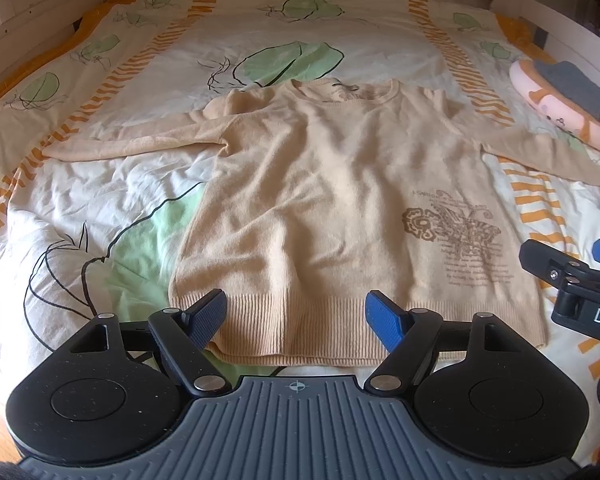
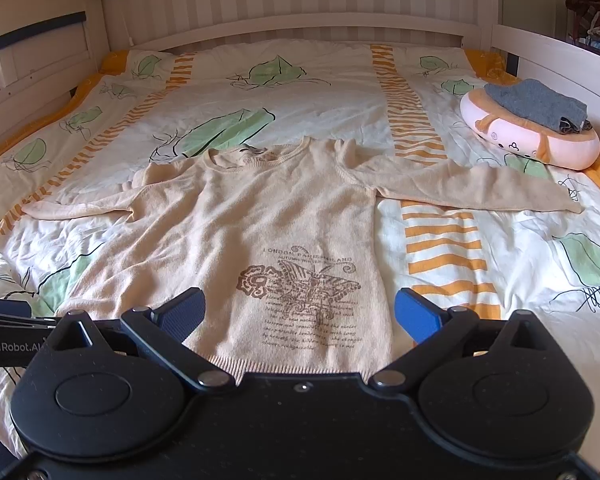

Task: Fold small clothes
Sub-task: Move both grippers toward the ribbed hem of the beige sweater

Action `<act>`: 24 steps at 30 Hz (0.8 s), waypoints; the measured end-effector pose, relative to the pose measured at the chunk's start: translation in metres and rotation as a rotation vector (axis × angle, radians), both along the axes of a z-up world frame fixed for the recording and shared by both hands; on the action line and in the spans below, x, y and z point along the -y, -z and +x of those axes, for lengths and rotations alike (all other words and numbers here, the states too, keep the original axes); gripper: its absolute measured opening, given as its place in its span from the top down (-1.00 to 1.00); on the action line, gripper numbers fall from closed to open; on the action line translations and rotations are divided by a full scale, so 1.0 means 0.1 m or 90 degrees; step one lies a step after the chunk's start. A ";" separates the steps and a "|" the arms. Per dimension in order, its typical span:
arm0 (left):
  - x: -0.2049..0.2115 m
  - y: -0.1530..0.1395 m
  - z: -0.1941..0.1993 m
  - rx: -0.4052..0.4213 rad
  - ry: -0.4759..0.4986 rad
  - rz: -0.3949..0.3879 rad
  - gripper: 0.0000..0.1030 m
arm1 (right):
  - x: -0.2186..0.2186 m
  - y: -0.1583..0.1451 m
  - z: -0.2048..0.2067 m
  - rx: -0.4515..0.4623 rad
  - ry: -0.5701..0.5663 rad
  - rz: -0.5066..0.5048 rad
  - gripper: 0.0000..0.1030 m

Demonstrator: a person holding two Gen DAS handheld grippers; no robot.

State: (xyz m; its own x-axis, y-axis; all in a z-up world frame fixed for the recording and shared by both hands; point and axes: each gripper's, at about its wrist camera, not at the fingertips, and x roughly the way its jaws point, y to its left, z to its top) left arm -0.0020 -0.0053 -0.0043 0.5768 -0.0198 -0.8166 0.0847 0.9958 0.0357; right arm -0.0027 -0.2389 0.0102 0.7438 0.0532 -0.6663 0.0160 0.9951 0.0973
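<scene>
sweater (image 1: 320, 208) hem between spread fingers (image 1: 382, 314)

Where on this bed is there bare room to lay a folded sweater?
Bare quilt between the sweater collar and the headboard, and on the side away from the cushion. The cushion corner is crowded: folded grey clothes lie on it, a sleeve reaching close.

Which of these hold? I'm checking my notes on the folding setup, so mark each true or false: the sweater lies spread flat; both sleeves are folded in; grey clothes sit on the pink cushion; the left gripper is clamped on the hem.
1. The sweater lies spread flat on the bed. True.
2. Both sleeves are folded in. False: both stretch outward.
3. Grey clothes sit on the pink cushion. True.
4. The left gripper is clamped on the hem. False: its jaws stand open, holding nothing.
</scene>
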 end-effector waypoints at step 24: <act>-0.03 0.02 0.04 -0.007 -0.001 0.000 -0.46 | -0.04 -0.01 0.04 -0.007 -0.008 -0.006 -0.94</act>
State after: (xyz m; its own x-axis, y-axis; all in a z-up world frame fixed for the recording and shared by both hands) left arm 0.0018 -0.0023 -0.0061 0.5676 -0.0190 -0.8231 0.0829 0.9960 0.0341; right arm 0.0015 -0.2350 0.0113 0.7362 0.0566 -0.6744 0.0045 0.9961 0.0886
